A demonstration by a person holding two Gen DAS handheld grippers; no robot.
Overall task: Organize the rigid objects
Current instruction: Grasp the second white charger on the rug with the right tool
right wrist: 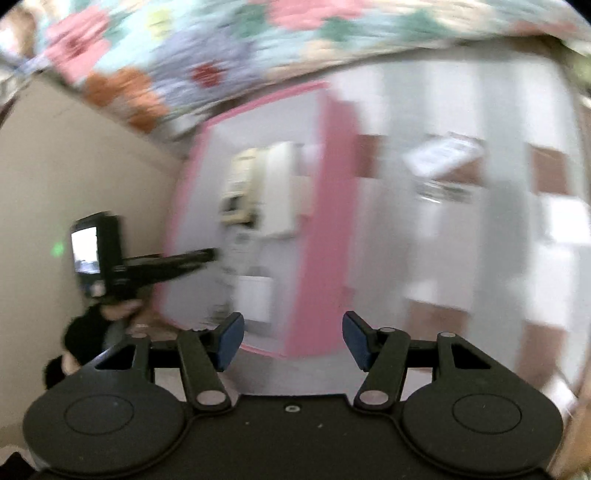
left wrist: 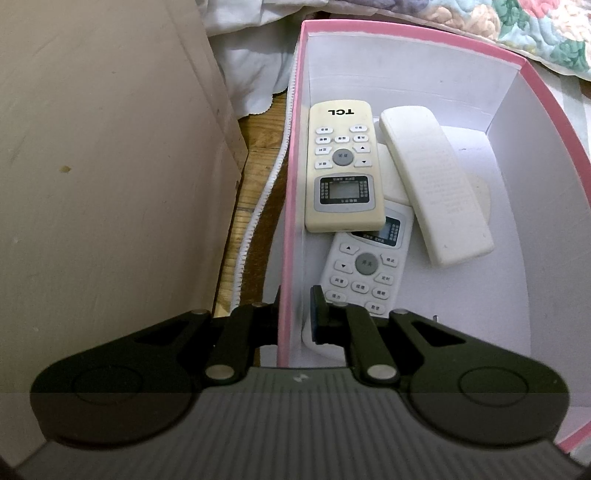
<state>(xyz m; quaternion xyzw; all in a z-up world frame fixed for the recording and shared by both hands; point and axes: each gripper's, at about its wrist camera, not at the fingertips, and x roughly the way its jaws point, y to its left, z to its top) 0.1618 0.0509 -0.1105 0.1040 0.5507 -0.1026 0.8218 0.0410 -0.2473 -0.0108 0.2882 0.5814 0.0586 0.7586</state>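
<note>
Pink-rimmed white box (left wrist: 291,221); cream remote (left wrist: 341,166); white remote (left wrist: 364,266); floral quilt (right wrist: 184,48).

box (left wrist: 291,192): matt pink-white card | remotes (left wrist: 343,166): smooth plastic | floor (left wrist: 255,177): wood | quilt (left wrist: 535,33): cloth

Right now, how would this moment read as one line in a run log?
left hand-held gripper: shut on pink box wall | right hand-held gripper: open, empty | remotes in box: three

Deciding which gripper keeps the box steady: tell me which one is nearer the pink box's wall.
Left. The left gripper is shut on the pink box's wall, one finger either side. The right gripper stands open and empty, apart from the box.
</note>
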